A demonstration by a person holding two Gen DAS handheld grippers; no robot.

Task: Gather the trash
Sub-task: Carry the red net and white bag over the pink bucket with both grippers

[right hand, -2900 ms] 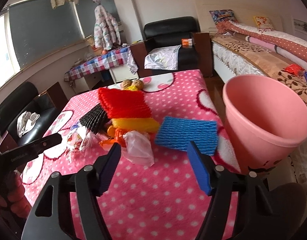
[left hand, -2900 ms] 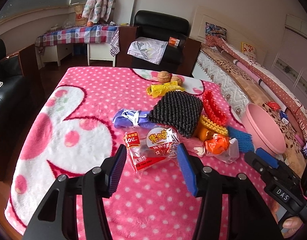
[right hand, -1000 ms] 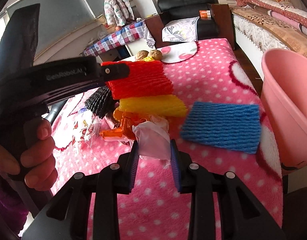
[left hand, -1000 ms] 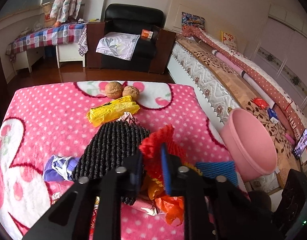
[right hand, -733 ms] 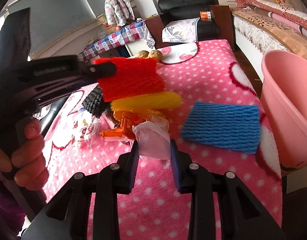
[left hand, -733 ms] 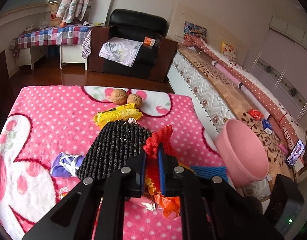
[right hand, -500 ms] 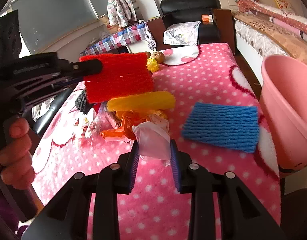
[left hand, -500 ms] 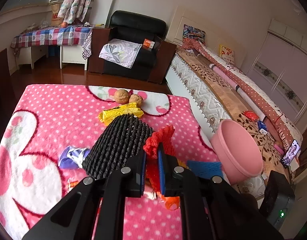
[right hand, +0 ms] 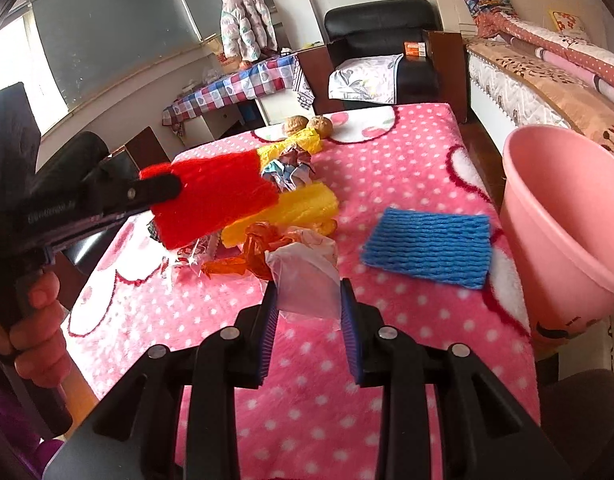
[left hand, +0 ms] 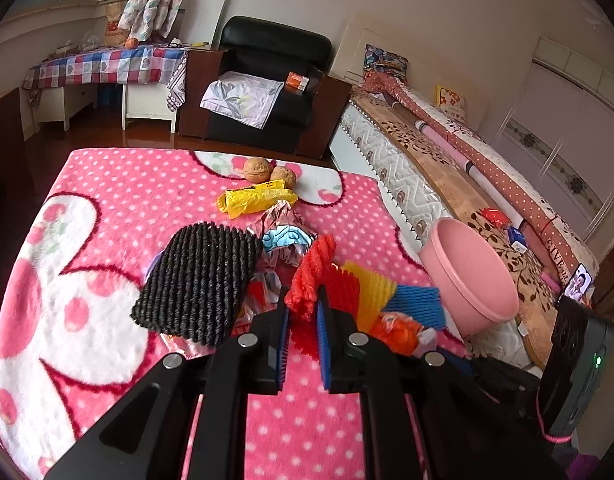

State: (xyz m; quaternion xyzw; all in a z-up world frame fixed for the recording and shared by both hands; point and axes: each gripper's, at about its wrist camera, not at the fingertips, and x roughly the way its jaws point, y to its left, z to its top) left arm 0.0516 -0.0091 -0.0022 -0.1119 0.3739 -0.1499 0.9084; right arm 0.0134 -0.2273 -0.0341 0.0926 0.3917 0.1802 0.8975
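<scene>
Meanwhile, the left tongs (left hand: 301, 312) pinch a red foam fruit net (right hand: 215, 196) above the pink polka-dot tabletop (right hand: 387, 140), the right tongs (right hand: 307, 308) clamp a clear plastic wrapper (right hand: 303, 276); either light scrap could slip free short of the pink plastic bucket (right hand: 563, 216).

Right gripper (right hand: 307, 300) clamped on a clear plastic bag (right hand: 305, 280) near centre, left gripper (right hand: 155, 192) at left pinching a red foam net (right hand: 215, 200) aloft, blue foam net (right hand: 427, 244) right, pink bin (right hand: 563, 216) far right.

Litter heap (right hand: 275, 232) mid-blanket (right hand: 387, 360), walnuts (right hand: 307, 125) behind it, foam net (right hand: 427, 246) right, bucket (right hand: 563, 216) beyond blanket's right edge.
</scene>
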